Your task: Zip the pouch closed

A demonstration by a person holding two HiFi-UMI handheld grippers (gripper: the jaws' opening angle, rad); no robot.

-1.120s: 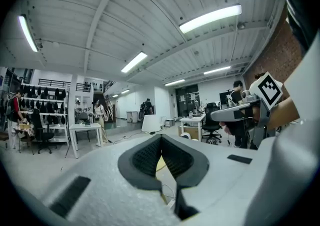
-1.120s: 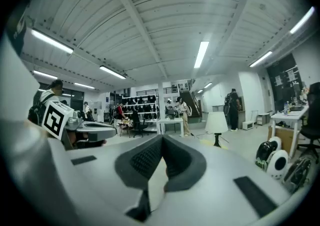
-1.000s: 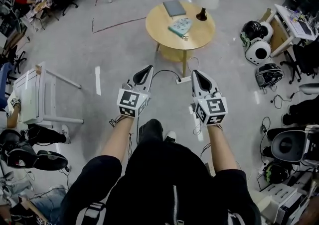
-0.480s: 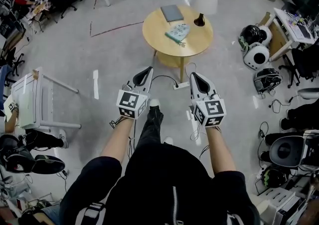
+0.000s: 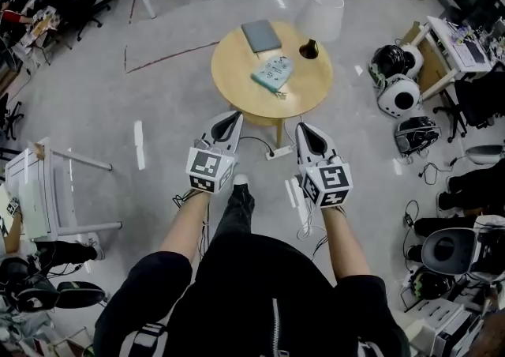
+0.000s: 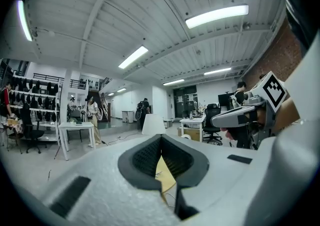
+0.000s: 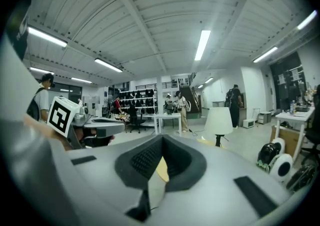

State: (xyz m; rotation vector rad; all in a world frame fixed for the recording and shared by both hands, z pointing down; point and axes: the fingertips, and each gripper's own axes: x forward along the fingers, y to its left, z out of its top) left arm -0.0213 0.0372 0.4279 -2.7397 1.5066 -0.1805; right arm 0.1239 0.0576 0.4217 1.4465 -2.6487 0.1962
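Setting: the head view looks down on a round wooden table (image 5: 237, 51) carrying a white-shaded lamp (image 5: 319, 14) and a grey notebook (image 5: 261, 35).
Pouch: a teal pouch (image 5: 272, 73) lies flat near the table's middle, just beside the notebook.
Left gripper (image 5: 230, 117): jaws pressed together, nothing between them, held short of the table.
Right gripper (image 5: 307, 129): likewise closed and empty.
Handling: probably light, soft fabric that slides and bunches; pin one end beside the zip and pull the tab with the other gripper.
Unclear: the zip tab is too small to locate.
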